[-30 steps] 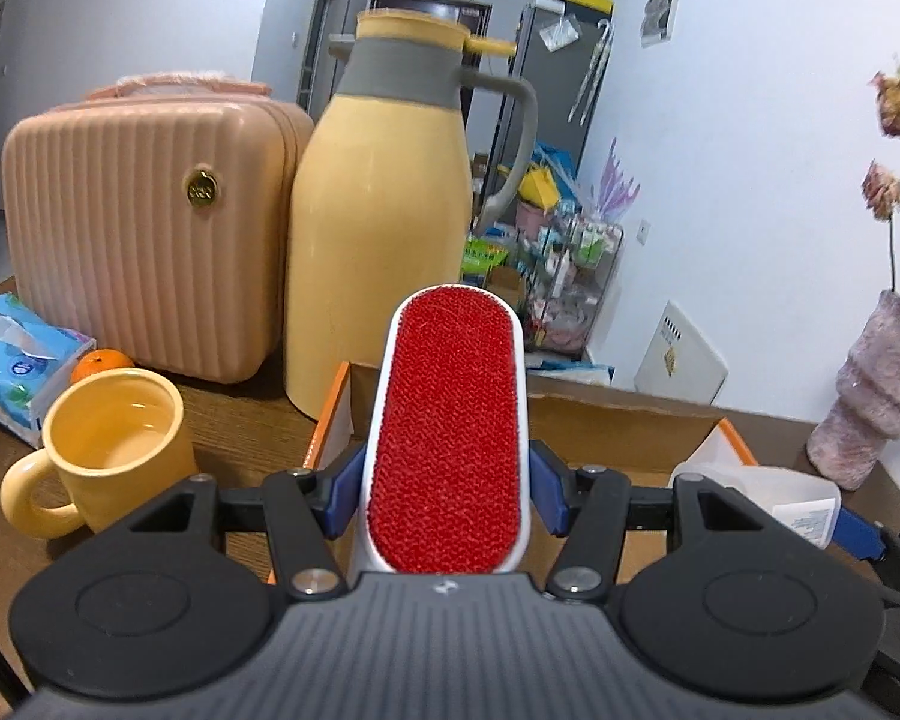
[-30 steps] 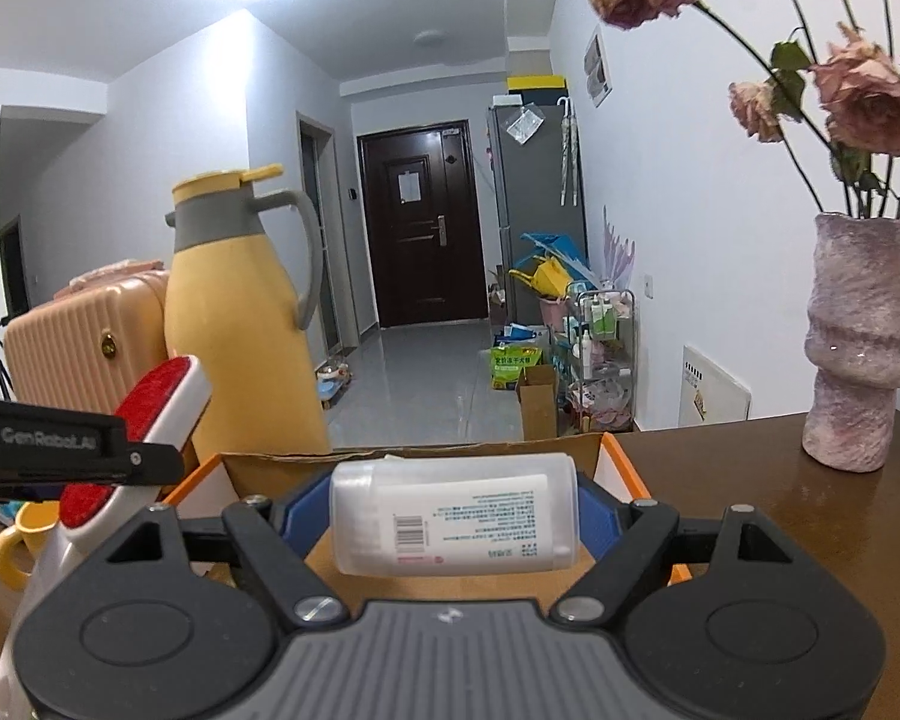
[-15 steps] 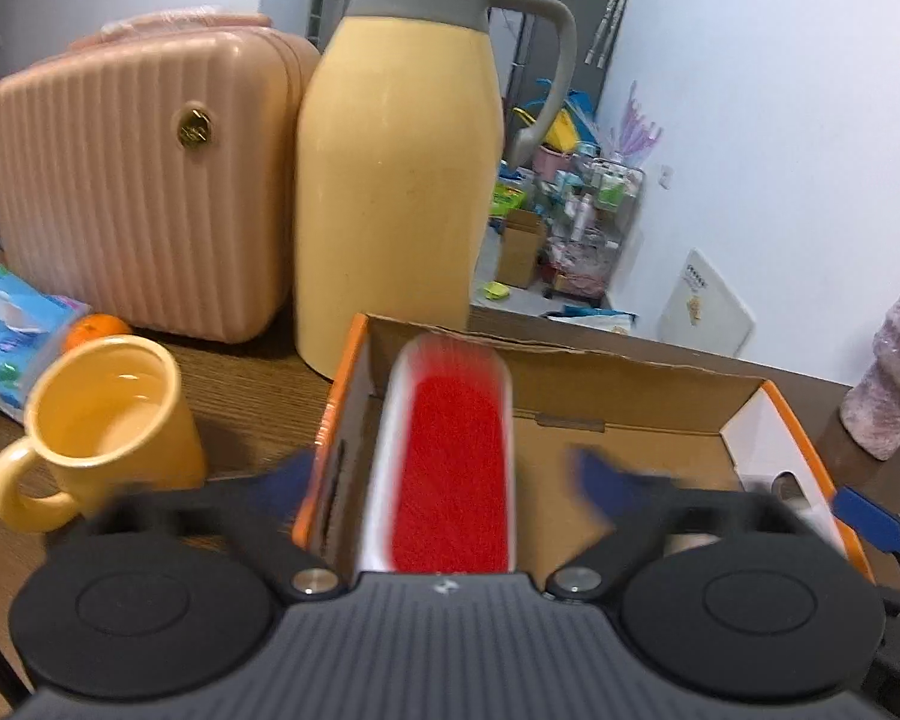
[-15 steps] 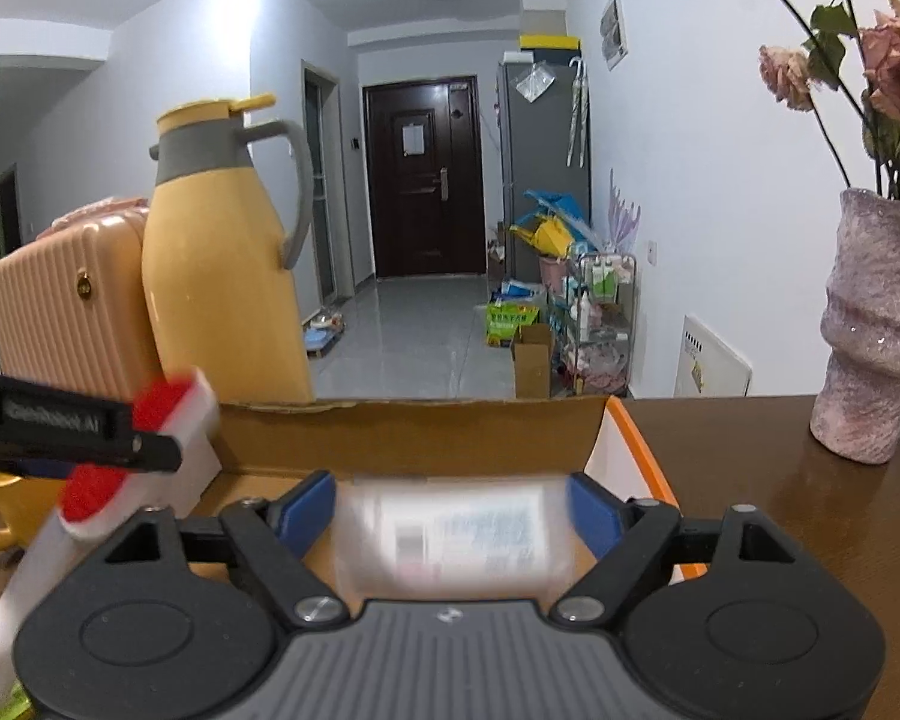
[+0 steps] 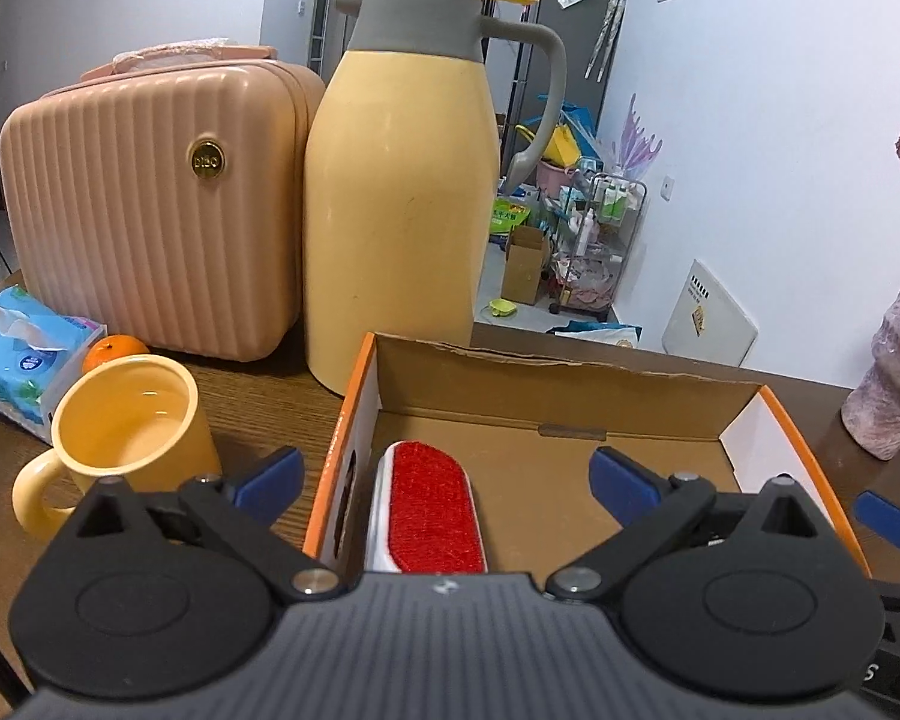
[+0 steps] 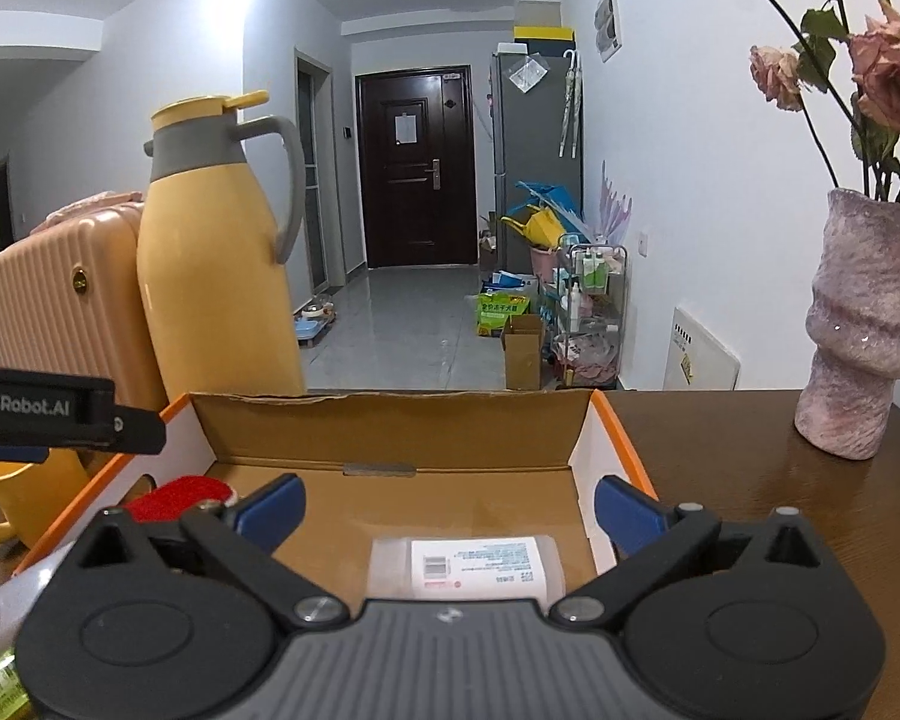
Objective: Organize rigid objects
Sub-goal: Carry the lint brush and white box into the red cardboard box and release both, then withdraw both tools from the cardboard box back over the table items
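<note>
With both claws spread wide, the left gripper [image 5: 444, 471] over the brush [image 5: 429, 507] and the right gripper [image 6: 447, 507] over the bottle [image 6: 468, 567] inside the box [image 5: 570, 387], the drop-off step is judged done, and withdrawal from the box is called for next.

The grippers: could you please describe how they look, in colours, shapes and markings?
The left gripper and right gripper match: ribbed grey body, two round black discs, black linkage arms with silver pivots, blue finger pads. The left's side reads "GenRobot.AI" in the right wrist view.

White walls [image 6: 690, 180], dark door [image 6: 414, 168].
</note>
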Demonstrator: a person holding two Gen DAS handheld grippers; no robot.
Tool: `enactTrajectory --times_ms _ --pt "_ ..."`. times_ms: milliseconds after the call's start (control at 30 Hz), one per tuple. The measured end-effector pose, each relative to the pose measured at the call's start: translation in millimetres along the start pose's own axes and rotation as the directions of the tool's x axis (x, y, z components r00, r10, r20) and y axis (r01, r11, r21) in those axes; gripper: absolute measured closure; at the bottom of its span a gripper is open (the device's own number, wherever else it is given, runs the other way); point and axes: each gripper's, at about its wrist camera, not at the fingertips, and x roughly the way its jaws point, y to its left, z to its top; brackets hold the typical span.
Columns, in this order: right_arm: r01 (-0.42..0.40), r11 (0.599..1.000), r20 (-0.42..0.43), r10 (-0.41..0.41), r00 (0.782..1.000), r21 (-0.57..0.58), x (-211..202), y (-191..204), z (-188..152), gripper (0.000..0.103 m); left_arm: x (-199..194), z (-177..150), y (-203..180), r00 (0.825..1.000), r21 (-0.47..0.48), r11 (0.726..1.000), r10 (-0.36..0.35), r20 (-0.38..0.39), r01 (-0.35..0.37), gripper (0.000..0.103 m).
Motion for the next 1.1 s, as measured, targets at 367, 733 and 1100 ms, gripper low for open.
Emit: enactTrajectory --times_ms 367,733,1100 --pt "0.021 0.999 0.053 -0.019 0.998 -0.035 -41.7 -0.6 -5.9 0.0 -48.9 -22.4 11.1 0.997 0.028 1.0 0.001 0.082 -0.003 0.0" --pt "0.033 0.999 0.144 -0.028 0.989 -0.039 -106.1 -8.2 -37.1 0.0 -95.8 -66.3 36.7 0.994 0.055 0.998 -0.008 0.113 0.002 0.0" --pt "0.074 0.995 0.225 -0.056 0.973 -0.073 -162.2 -2.2 -73.1 0.0 -139.7 -113.7 60.9 0.986 0.102 0.995 -0.024 0.166 0.007 0.0"
